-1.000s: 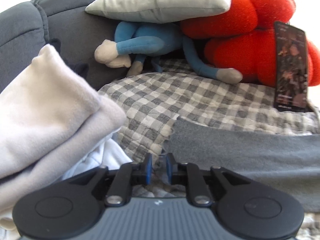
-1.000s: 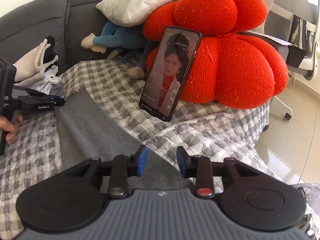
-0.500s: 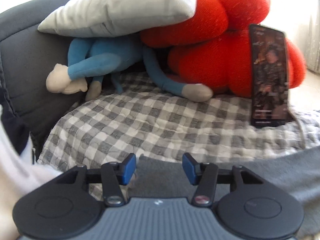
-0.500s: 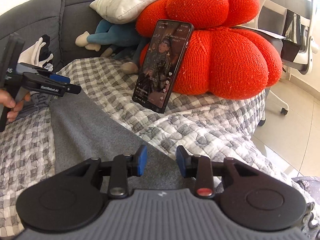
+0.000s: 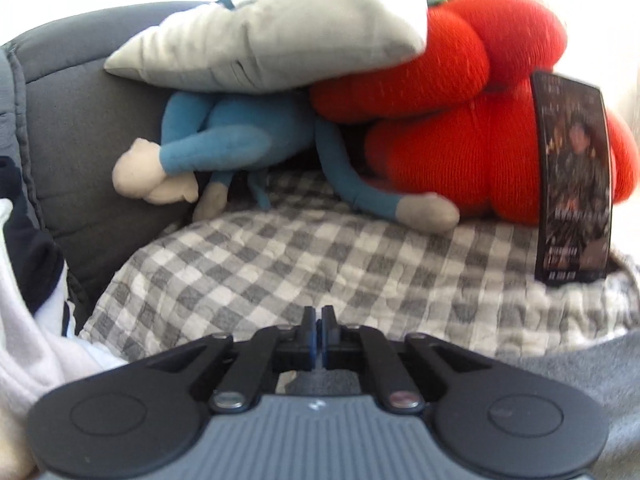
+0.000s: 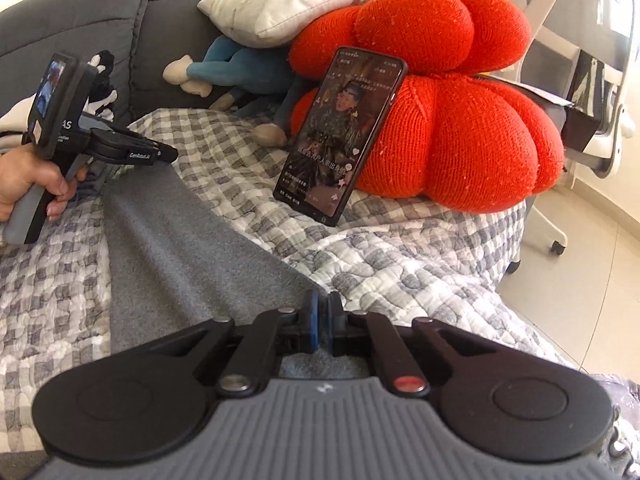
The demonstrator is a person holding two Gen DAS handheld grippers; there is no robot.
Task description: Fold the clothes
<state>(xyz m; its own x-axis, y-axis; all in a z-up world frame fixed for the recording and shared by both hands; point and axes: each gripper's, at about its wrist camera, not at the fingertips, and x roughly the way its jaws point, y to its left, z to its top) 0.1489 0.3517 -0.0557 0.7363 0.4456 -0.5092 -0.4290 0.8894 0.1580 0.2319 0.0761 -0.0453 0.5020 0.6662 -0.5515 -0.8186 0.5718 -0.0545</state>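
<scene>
Grey garment spread across the checked quilt, from lower centre to the left of the frame. Both the left hand-held gripper and the right hand-held gripper are pinched onto its edges.

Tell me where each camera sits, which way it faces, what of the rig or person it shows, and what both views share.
Left wrist: on the left gripper, low over the grey garment, facing the sofa back; only its own fingers show.
Right wrist: on the right gripper, looking across the garment; the left gripper and a hand show at left.
Shared: phone, red cushion, blue plush, checked quilt.
</scene>
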